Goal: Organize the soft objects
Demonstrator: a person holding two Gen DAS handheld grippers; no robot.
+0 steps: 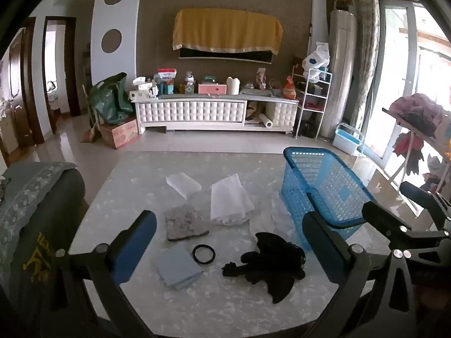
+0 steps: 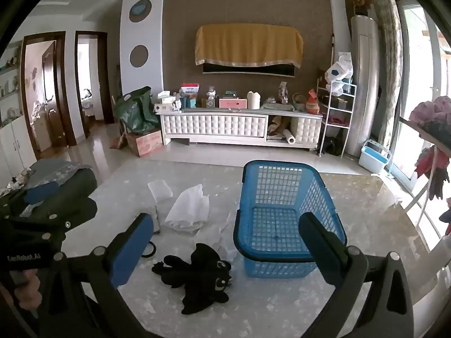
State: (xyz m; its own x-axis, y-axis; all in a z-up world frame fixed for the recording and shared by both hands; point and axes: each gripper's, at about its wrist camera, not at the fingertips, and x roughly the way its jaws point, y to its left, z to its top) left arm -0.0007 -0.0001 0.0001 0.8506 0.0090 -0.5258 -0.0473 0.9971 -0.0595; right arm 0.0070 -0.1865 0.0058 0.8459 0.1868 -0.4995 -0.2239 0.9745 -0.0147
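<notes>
Low centre of both wrist views, I see the black plush dragon [image 2: 197, 277] lying on the marble table [image 2: 267, 309], just left of the blue basket [image 2: 282, 270]. Left gripper [image 1: 229, 250] and right gripper [image 2: 225, 250] both spread wide, grasping nothing.

left claw [image 1: 229, 242] spread wide, right claw [image 2: 227, 246] likewise, both tilted down

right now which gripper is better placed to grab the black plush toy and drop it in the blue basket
Right, probably. The right gripper is open, with the black plush toy and the empty blue basket both between its fingers. The left gripper, also open, frames mostly the cloths.
</notes>
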